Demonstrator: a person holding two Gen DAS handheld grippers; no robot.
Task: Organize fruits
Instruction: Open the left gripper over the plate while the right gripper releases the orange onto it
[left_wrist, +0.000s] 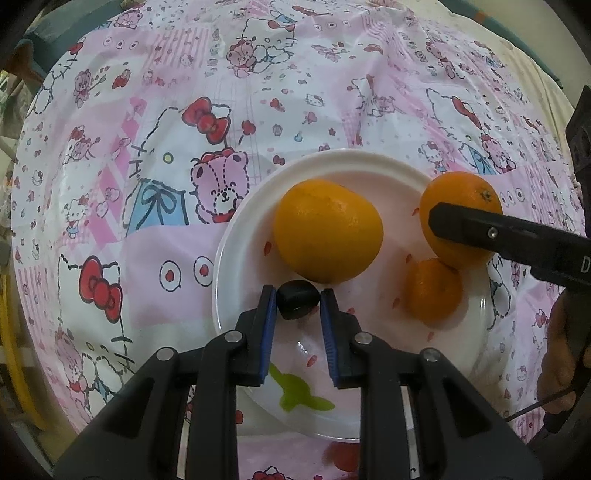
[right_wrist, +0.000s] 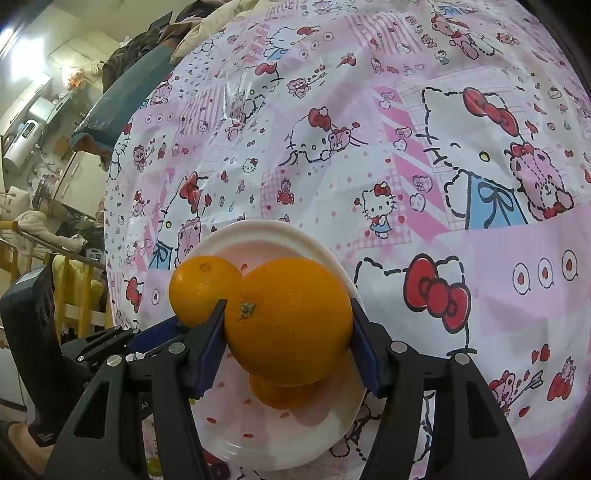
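While the left gripper (left_wrist: 297, 295) hangs over the near part of the white plate (left_wrist: 236, 236), its blue pads (left_wrist: 269, 325) stand close together on a small black object (left_wrist: 297, 298) pinched between their tips. Just beyond those tips, touching or nearly touching the black object, a large orange (left_wrist: 328, 230) lies on the plate near its middle. To the right of it a smaller orange (left_wrist: 433, 290) sits on the plate's right side. Directly above that one, at the plate's right rim, a third orange (left_wrist: 452, 195) is held between the black fingers of the right gripper (right_wrist: 288, 321), one finger crossing its face in the left wrist view.

From the right wrist view, that orange (right_wrist: 288, 321) fills the gap between the two blue pads (right_wrist: 364, 350), stem scar facing the camera; both pads appear to press on its sides, so the jaws stand moderately wide, clamped on the fruit. The smaller orange (right_wrist: 280, 397) peeks out beneath it, and the large one (right_wrist: 201, 284) lies behind and left. A pink cartoon-print tablecloth (right_wrist: 461, 184) lies under the plate (right_wrist: 258, 229).
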